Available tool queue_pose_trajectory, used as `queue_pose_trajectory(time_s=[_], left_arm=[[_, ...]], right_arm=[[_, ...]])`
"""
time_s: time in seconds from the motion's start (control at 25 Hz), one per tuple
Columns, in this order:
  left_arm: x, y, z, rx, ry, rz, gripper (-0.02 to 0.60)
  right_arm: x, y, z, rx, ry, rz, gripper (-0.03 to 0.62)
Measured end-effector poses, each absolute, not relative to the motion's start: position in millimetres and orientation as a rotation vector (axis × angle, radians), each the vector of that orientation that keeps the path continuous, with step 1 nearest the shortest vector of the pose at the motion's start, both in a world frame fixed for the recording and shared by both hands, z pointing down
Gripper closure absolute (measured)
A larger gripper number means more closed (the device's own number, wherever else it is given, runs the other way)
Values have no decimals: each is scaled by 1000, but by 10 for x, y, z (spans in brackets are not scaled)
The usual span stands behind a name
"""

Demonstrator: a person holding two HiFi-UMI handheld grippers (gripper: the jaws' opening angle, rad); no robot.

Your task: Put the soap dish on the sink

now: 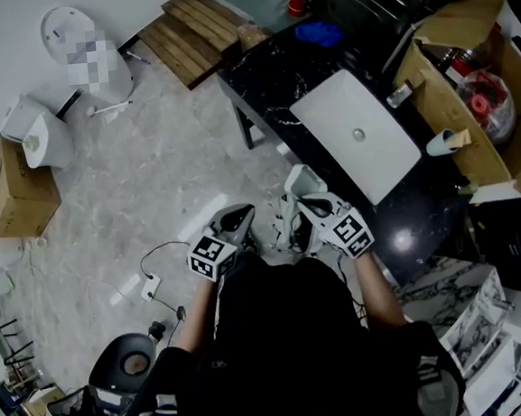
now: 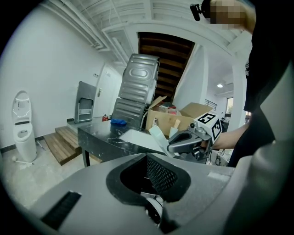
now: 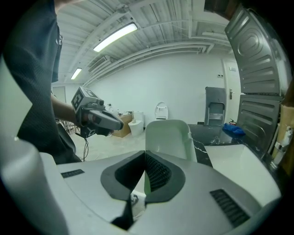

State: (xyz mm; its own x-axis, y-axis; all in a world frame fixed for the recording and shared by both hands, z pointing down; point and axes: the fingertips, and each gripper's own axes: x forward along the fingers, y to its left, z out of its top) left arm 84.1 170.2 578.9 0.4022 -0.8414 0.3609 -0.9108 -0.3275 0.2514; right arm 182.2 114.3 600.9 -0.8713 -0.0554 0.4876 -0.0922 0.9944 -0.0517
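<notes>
The right tool point(image 3: 145, 155) is clamping the soap dish point(image 3: 168, 137), its jaws pressing on the pale dish's lower edge so that the dish is standing up on edge ahead of them, with its hollow side facing back toward the camera. In the head view this tool point(image 1: 307, 204) is hovering close to the person's body, just off the near corner of the black bench point(image 1: 267, 77), and the dish point(image 1: 299, 182) is sticking out forward from it, off every surface. The left tool point(image 2: 147, 156) is sitting closed on nothing, beside the right one and farther from the bench.

The sink point(image 1: 336, 114), a white rectangular basin, is lying ahead and to the right of the dish, with its long axis running away from the person at a slant. The right hand is plainly the nearer one. The coming move seems to be calling for a forward-right reach and a tipping of the dish from upright to flat before letting go.
</notes>
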Motion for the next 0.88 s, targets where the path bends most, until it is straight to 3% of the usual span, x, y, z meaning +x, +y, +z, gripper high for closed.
queue_pose_trajectory(time_s=[0.88], left_arm=[[-398,1344,5827,2296,-1449,217,581]], right_arm=[[720,904,6126,182,-2587,108,597]])
